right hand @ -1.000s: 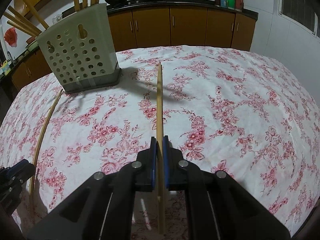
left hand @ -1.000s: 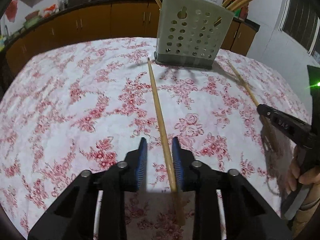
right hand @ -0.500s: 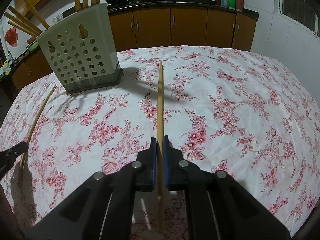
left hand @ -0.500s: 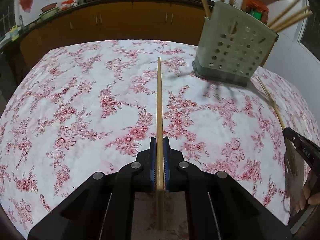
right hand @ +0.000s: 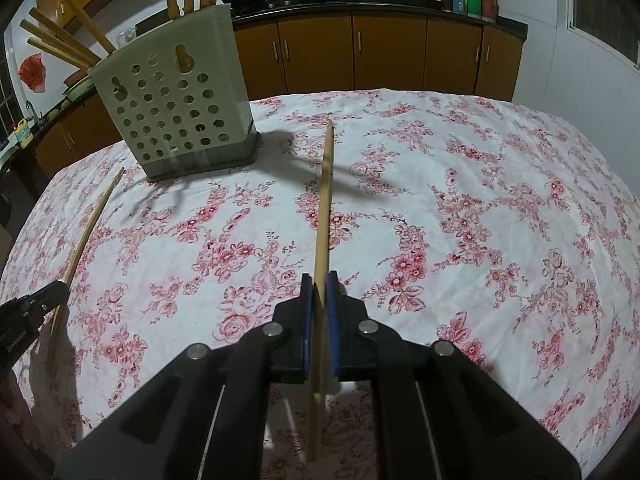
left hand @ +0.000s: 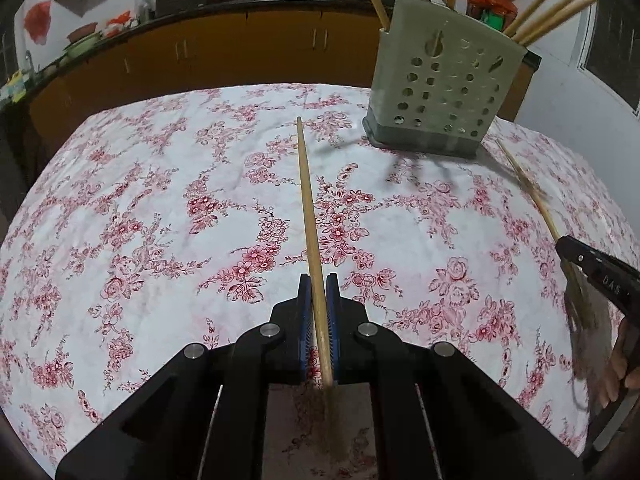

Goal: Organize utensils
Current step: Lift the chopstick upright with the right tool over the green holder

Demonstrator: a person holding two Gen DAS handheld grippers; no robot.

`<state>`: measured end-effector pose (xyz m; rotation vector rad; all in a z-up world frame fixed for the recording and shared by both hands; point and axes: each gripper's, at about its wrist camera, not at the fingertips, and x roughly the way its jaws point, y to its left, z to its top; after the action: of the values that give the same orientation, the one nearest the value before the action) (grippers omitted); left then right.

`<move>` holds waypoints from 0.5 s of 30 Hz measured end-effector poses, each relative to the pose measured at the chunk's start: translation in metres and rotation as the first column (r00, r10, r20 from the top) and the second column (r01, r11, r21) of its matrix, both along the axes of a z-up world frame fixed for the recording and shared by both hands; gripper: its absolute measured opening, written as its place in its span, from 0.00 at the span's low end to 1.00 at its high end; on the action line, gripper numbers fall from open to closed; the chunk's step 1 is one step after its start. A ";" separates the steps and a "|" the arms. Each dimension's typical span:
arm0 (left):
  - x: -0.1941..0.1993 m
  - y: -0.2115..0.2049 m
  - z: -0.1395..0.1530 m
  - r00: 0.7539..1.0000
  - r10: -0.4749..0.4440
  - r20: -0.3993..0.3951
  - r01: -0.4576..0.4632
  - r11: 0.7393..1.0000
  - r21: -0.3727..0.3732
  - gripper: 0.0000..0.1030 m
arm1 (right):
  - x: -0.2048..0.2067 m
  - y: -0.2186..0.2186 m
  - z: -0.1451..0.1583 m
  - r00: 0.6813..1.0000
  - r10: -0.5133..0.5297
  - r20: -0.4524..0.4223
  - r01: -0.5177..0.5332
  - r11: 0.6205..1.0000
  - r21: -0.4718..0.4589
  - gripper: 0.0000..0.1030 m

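**Both grippers loaded — one chopstick each**

Left gripper (left hand: 317,298) is clenched on a chopstick (left hand: 308,208) near its thick end; right gripper (right hand: 319,296) likewise grips its own chopstick (right hand: 325,200). Judged light, stiff, smooth — may pivot between the pads. Pale tapered wood, tips toward the perforated holder (right hand: 176,112) standing on the floral tablecloth (right hand: 460,220).

Dim indoor light, fisheye bending at edges, soft shadows, blurred lower foreground.

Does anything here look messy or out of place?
Nothing stands out. Each claw grips one chopstick: left claw, right claw. The holder stands upright, its chopsticks leaning out at different angles. The floral tablecloth shows no spills.
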<state>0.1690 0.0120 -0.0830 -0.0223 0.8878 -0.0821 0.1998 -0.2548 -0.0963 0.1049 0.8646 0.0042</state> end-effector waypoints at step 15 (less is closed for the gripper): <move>-0.002 0.001 0.002 1.000 0.006 -0.001 -0.006 1.000 -0.006 0.08 | 0.001 0.000 0.000 1.000 0.000 -0.001 0.000 1.000 0.000 0.09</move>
<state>0.1673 0.0134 -0.0813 -0.0309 0.8883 -0.0792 0.2004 -0.2552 -0.0968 0.1052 0.8654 0.0043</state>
